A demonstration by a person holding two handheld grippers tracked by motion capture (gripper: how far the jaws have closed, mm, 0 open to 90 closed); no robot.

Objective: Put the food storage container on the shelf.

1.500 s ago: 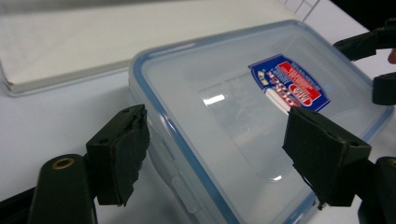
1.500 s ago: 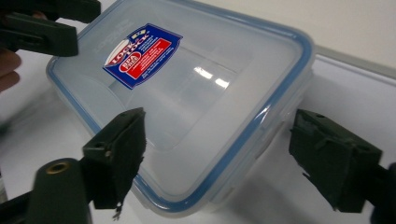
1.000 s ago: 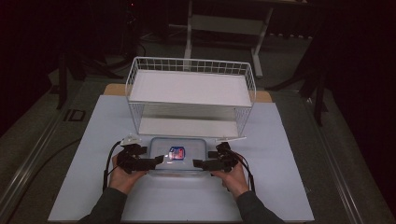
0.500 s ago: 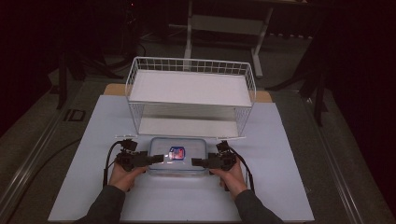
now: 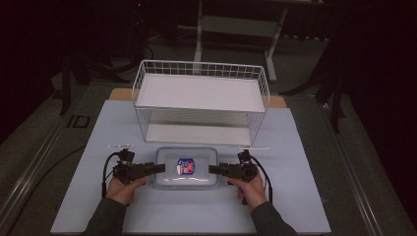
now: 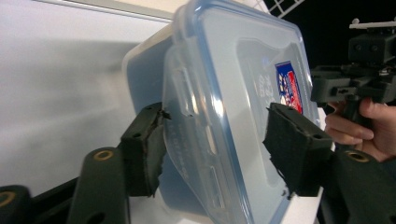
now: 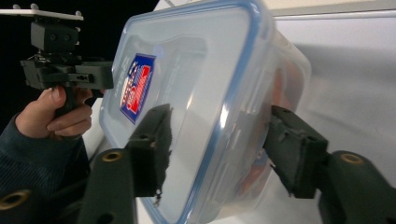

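Note:
A clear lidded plastic container [image 5: 196, 176] with a red and blue label [image 5: 185, 166] lies flat on the white mat, in front of the wire rack. My left gripper [image 5: 160, 168] is at its left end and my right gripper [image 5: 212, 169] at its right end. Both have just been closing. In the left gripper view the pads [image 6: 149, 149] sit on the container's [image 6: 233, 84] end latch and lid. In the right gripper view one pad [image 7: 156, 140] presses the lid of the container [image 7: 196, 60] and the other its underside.
A white wire rack [image 5: 201, 93] with two shelves stands just behind the container. The white mat [image 5: 295, 196] has free room in front and to both sides. Dark floor and table legs lie beyond.
Both sets of jaws have closed from wide open onto the two ends of the container. The left hand has shifted slightly toward it. The container has stayed in place.

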